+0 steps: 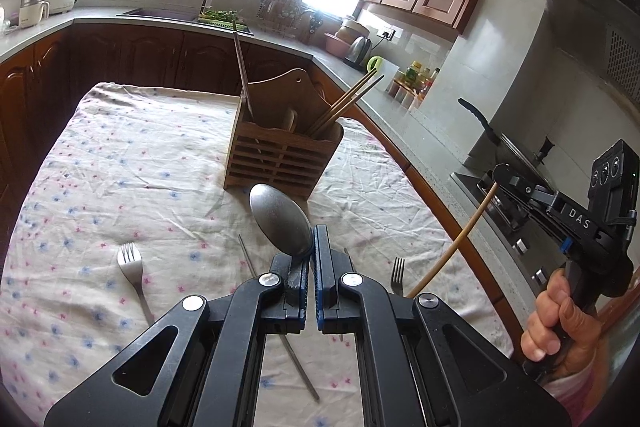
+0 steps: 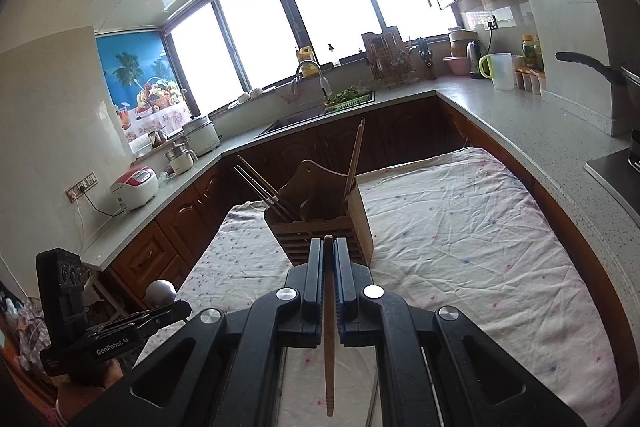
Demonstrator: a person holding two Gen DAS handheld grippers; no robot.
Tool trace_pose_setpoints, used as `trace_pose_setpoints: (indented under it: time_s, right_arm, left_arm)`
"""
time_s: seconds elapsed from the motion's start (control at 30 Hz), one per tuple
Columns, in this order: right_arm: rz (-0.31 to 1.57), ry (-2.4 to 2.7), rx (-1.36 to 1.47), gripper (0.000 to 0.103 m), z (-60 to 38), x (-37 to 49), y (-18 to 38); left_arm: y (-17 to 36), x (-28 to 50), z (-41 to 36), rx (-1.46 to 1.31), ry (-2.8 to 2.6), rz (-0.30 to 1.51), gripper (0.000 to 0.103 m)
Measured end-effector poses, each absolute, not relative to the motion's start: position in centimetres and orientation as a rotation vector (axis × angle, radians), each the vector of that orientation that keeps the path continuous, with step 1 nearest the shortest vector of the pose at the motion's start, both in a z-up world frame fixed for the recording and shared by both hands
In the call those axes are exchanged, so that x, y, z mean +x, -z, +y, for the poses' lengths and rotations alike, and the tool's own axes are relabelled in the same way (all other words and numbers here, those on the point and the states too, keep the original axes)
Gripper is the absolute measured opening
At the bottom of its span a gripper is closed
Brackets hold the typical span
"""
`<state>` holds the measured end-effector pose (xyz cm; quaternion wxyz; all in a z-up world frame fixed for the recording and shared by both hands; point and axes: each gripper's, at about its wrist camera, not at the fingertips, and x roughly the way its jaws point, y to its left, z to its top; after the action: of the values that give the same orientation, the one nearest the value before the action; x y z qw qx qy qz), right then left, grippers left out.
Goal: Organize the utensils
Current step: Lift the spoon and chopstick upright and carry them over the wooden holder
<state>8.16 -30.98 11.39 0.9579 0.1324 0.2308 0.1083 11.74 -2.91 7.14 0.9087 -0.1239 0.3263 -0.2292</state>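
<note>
My left gripper [image 1: 313, 247] is shut on the neck of a metal spoon [image 1: 280, 219], whose bowl sticks out ahead above the flowered cloth [image 1: 120, 167]. Just beyond it stands the wooden slatted utensil holder [image 1: 280, 155], with several chopsticks [image 1: 348, 103] leaning in it. At the right, a hand carries my right gripper [image 1: 498, 175], shut on a wooden chopstick [image 1: 456, 247]. In the right wrist view that gripper [image 2: 329, 247] clamps the chopstick [image 2: 329, 327] lengthwise, facing the holder [image 2: 320, 223]. The left gripper [image 2: 176, 309] and spoon bowl [image 2: 161, 293] show at lower left.
Two forks [image 1: 134, 267] [image 1: 397, 275] and a thin metal chopstick [image 1: 280, 327] lie on the cloth near me. A grey counter [image 2: 520, 131] wraps around the table, with a sink [image 2: 296, 123], a kettle [image 1: 358, 51], a stove [image 1: 512, 211] and a pan handle [image 1: 480, 121].
</note>
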Motion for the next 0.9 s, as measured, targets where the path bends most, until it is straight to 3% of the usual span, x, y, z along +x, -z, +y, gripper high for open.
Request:
trace_pose_setpoints:
  time_s: [0.9]
  right_arm:
    - [0.356,-0.234,0.266,0.005,-30.0,13.1,-14.3]
  left_arm:
    - [-11.0,16.5,-1.4,-0.187,0.342,0.521,0.002]
